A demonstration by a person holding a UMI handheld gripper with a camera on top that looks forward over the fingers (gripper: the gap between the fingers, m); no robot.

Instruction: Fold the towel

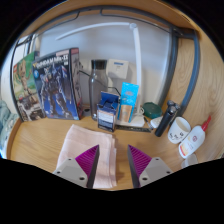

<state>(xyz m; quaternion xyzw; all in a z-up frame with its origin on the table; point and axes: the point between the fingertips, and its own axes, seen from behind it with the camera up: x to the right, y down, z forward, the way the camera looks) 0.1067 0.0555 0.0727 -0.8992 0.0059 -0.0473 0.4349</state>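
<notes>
The hand-held gripper (pixel 112 163) is seen nearest, its two fingers spread apart with a clear gap between the magenta pads (pixel 89 158), nothing being clasped. The left finger is set over the near edge of the towel (pixel 83 145), a pale pink cloth laid flat on the wooden bench (pixel 45 135); the right finger hangs above bare wood just beside the towel's right edge. The towel's far edge is found short of the upright items, so that a strip of bare bench is left between them. To the left of the towel an open stretch of wood is seen, running toward the bench's left edge. To the right, near the right finger, a white bottle with a red tip (pixel 193 139) is laid, with a white round object (pixel 176 129) and a dark cylinder (pixel 166 118) just beyond it. Farther back, a large printed box (pixel 55 84) is stood against the wall, with a small blue box (pixel 108 107) and a light blue carton (pixel 129 100) beside it. A white wall (pixel 110 40) closes the scene behind.
</notes>
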